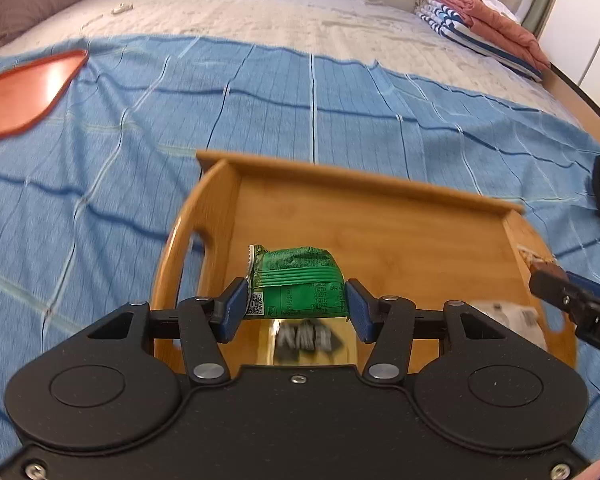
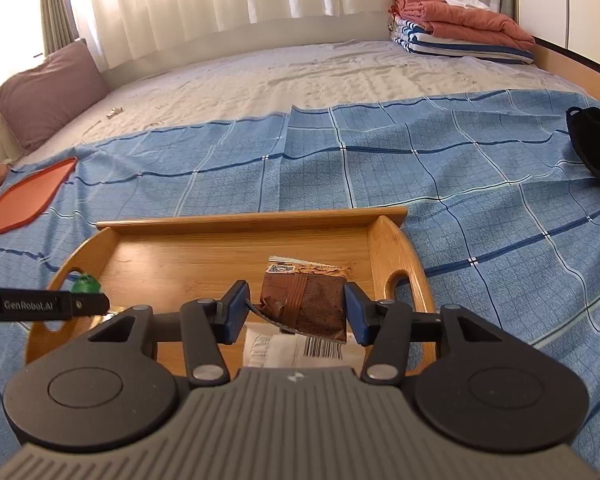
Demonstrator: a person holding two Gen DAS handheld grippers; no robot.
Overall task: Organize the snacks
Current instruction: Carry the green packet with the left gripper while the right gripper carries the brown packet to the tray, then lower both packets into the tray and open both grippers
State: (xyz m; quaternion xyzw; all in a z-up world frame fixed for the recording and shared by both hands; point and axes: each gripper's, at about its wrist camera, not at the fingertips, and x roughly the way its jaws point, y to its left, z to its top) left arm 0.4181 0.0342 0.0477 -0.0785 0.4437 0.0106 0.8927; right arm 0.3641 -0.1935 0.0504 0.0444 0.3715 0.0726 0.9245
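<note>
1. Left wrist view shows the left tool (image 1: pixel 296 306) clamped on a green snack packet (image 1: pixel 298 284), its blue pads pressing the packet's two short ends so that the wrapper bulges up between them; gripping it endwise likely keeps the flat face free to be laid down.
2. That packet hangs above the floor of the wooden tray (image 1: pixel 380 232), toward the tray's handle side on this tool's left, which suits a drop into the open part of the tray.
3. Right wrist view shows the right tool (image 2: pixel 296 308) closed on a brown snack packet (image 2: pixel 304 304), pads at its two sides and one crimped end sagging below.
4. The brown packet is held over the tray's floor, near the right-hand handle cutout, with a white barcoded packet (image 2: pixel 300 346) lying in the tray just beneath it (probably a snack already put away).
5. Both tools are over the same tray at opposite ends, so I judge each is bringing its snack to its own half.
6. Beyond the tray's far wall lies blue checked cloth (image 2: pixel 380 160) on the bed, and an orange lid (image 2: pixel 24 200) sits well off to the tray's left.
</note>
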